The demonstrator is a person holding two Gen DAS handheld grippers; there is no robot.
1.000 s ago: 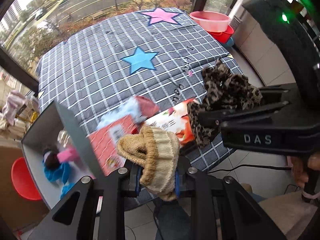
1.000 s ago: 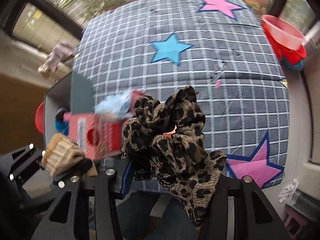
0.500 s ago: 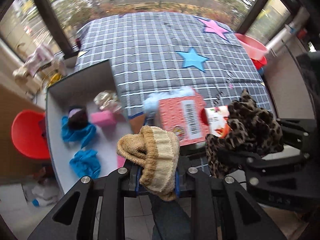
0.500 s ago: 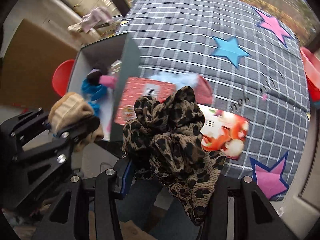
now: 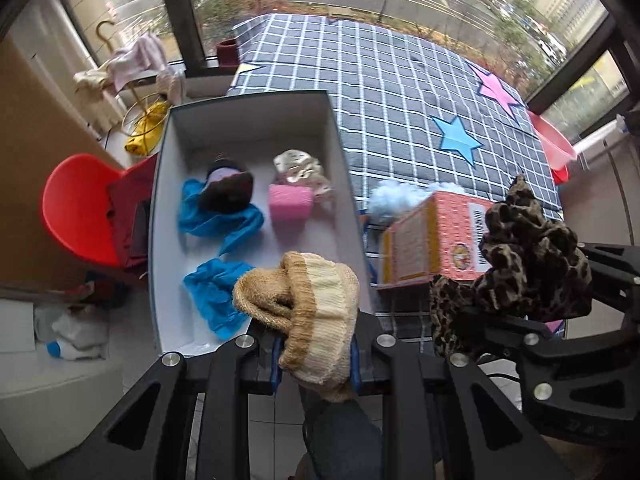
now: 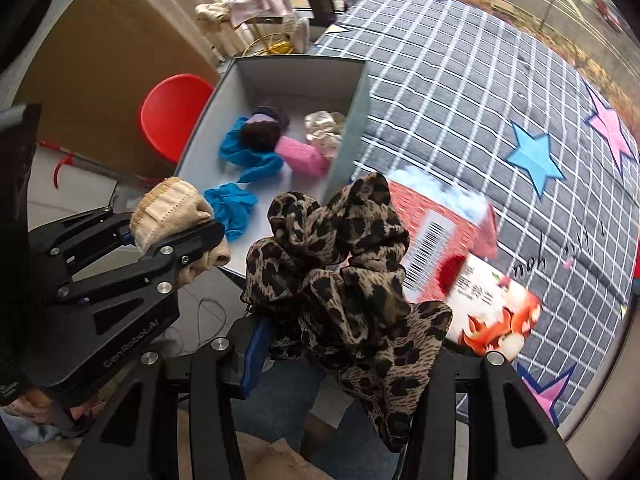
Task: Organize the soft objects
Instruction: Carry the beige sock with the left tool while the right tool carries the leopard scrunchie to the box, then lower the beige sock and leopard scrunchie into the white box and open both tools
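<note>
Knitted beige sock (image 5: 308,312) clamped in the left gripper (image 5: 314,354), leopard-print scrunchie (image 6: 344,280) pinched in the right gripper (image 6: 344,356): both have swung from over the checked mat (image 5: 400,92) toward the grey box (image 5: 344,168), at eleven o'clock, ready to drop.

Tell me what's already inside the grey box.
Inside the grey box: two blue cloths, a dark scrunchie on top of one, a pink block and a pale scrunchie. The beige sock hides the near corner.
</note>
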